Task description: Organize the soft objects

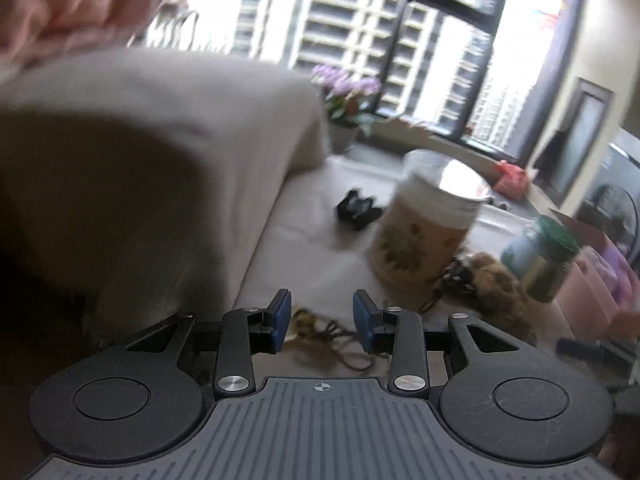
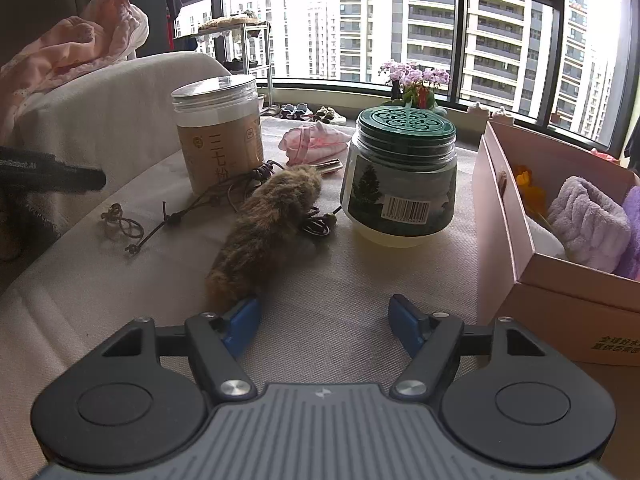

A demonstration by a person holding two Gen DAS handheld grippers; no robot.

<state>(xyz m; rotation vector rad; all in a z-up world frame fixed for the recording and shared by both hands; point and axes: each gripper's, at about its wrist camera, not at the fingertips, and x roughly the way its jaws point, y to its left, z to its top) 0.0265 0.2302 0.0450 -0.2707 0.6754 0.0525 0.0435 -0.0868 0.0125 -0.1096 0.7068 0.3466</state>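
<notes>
A brown furry tail-shaped toy [image 2: 266, 226] lies on the beige cushion [image 2: 340, 304], with a dark cord [image 2: 168, 216] knotted beside it. My right gripper [image 2: 324, 320] is open and empty, low over the cushion; its left fingertip [image 2: 242, 320] is at the toy's near end. A pink cardboard box [image 2: 504, 208] on the right holds a lilac fluffy cloth [image 2: 588, 220] and an orange item. My left gripper [image 1: 320, 322] is open and empty, above the cord [image 1: 340, 340] near the sofa back. The blurred toy [image 1: 496, 284] shows at its right.
A brown-labelled clear jar [image 2: 220, 136] and a green-lidded jar [image 2: 404, 176] stand behind the toy. A pink garment [image 2: 316, 142] lies further back, pink cloth [image 2: 72, 56] drapes the sofa back [image 2: 112, 112]. A small black object [image 1: 358, 208] sits on the cushion. Windows and a flower pot [image 2: 416, 88] lie beyond.
</notes>
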